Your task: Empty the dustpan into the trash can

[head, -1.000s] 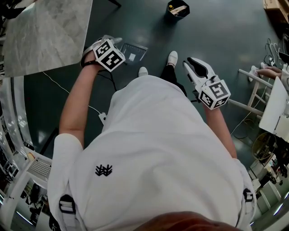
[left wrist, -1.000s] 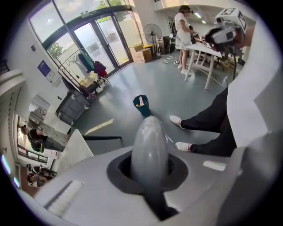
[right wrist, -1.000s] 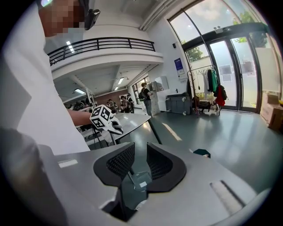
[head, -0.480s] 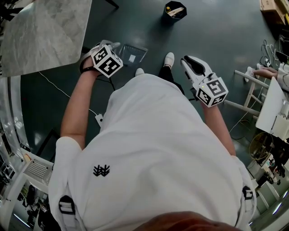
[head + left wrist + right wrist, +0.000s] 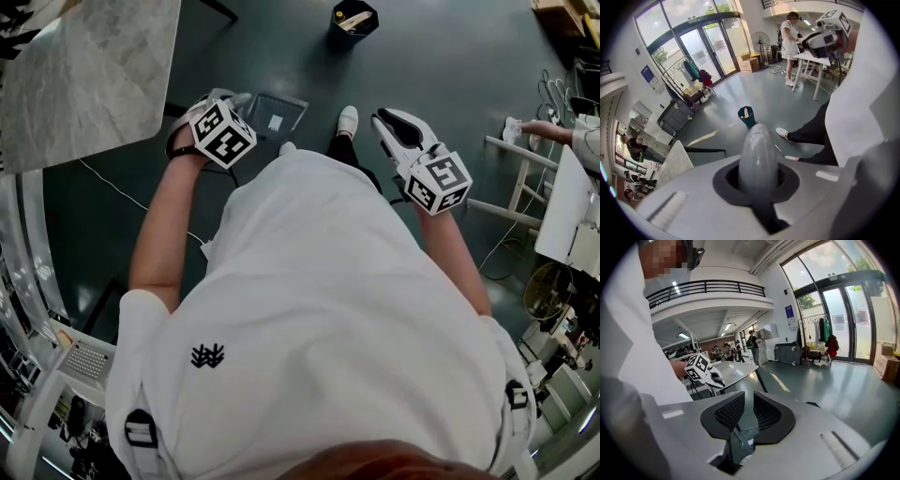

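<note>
In the head view my left gripper [image 5: 238, 97] is shut on the handle of a grey dustpan [image 5: 277, 113], held low over the dark floor with a white scrap in its pan. The left gripper view shows that rounded grey handle [image 5: 758, 157] clamped between the jaws. The dark trash can [image 5: 353, 17] stands on the floor ahead with some litter inside, and it shows as a teal bin [image 5: 747, 116] beyond the handle. My right gripper [image 5: 397, 131] hangs at the right, open by a narrow gap and holding nothing [image 5: 749, 412].
A marble table top [image 5: 84, 75] fills the upper left. A white table frame [image 5: 520, 178] and another person's arm [image 5: 561, 131] are at the right. A thin cable [image 5: 122, 192] runs over the floor. My shoe [image 5: 347, 120] points toward the can.
Both grippers and the dustpan have shifted slightly left and up in the head view while I step forward. The grip on the dustpan handle is unchanged.
</note>
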`<state>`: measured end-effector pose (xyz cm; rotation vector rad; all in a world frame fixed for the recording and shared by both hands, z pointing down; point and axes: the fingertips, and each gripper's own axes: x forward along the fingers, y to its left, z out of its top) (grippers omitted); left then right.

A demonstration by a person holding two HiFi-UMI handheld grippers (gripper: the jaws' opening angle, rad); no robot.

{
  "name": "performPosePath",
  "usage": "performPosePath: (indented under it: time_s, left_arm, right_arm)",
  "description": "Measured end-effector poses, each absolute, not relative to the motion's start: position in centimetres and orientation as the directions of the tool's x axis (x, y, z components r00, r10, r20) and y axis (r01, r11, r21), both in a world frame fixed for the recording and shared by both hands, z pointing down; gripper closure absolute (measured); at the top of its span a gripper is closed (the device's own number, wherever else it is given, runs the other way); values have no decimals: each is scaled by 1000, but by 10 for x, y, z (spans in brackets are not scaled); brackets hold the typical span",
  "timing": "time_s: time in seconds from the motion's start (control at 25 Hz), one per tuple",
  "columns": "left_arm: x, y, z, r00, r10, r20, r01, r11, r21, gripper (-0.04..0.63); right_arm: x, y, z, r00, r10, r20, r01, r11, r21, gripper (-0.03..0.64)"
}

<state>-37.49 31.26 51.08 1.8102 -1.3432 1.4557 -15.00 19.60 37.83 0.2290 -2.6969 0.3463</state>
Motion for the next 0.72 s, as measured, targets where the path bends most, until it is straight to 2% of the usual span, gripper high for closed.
performPosePath:
  time_s: [0.72]
  left_arm:
    - [-364, 308, 511, -34, -384, 923, -867, -448, -218, 531]
  right_arm:
    - [-145, 178, 381, -902, -111, 417, -215, 953, -212, 555]
